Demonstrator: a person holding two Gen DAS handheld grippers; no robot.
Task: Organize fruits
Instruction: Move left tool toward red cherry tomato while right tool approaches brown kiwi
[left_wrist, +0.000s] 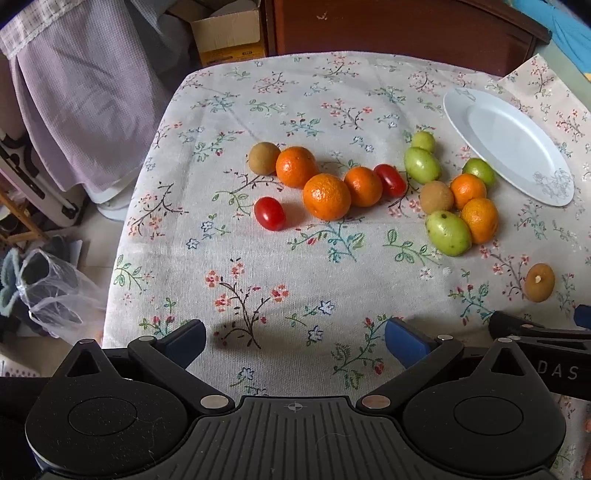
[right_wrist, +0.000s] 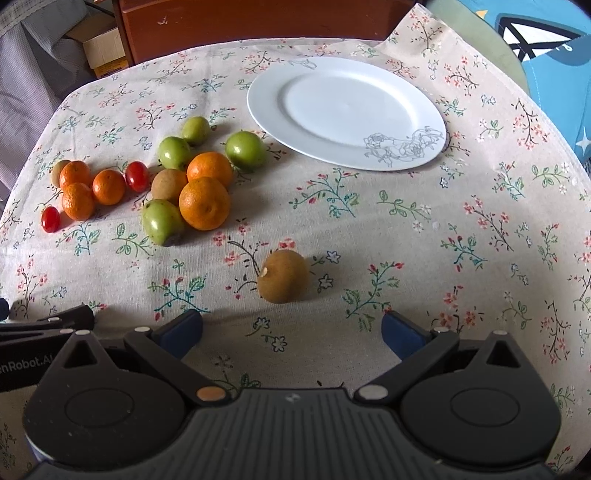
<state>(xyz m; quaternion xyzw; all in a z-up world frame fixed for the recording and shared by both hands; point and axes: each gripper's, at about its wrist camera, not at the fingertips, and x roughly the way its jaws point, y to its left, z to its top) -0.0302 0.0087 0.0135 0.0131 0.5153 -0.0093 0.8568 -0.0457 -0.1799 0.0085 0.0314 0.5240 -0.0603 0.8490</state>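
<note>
Right wrist view: a lone brown fruit (right_wrist: 283, 276) lies on the tablecloth (right_wrist: 424, 236) just ahead of the right gripper (right_wrist: 291, 332), whose blue-padded fingers (right_wrist: 400, 334) are spread wide with nothing between them. Toward the table's far edge sits a white plate (right_wrist: 417, 103), bare. Left of the plate is a cluster touching one another: two oranges (right_wrist: 204, 203), three green fruits (right_wrist: 245, 150) and a brown one; a fourth green fruit (right_wrist: 195, 129) sits just beyond it. Farther left, near the table's left edge, is a second cluster of three small oranges (right_wrist: 108, 187), another brown fruit and two cherry tomatoes (right_wrist: 137, 176), one slightly apart. In the left wrist view, the left gripper (left_wrist: 295, 341) hovers near the table's near edge, its fingers (left_wrist: 186, 341) likewise parted and holding nothing, with the left cluster (left_wrist: 327, 196) ahead of it. A cardboard box (left_wrist: 229, 33) stands beyond the table.
</note>
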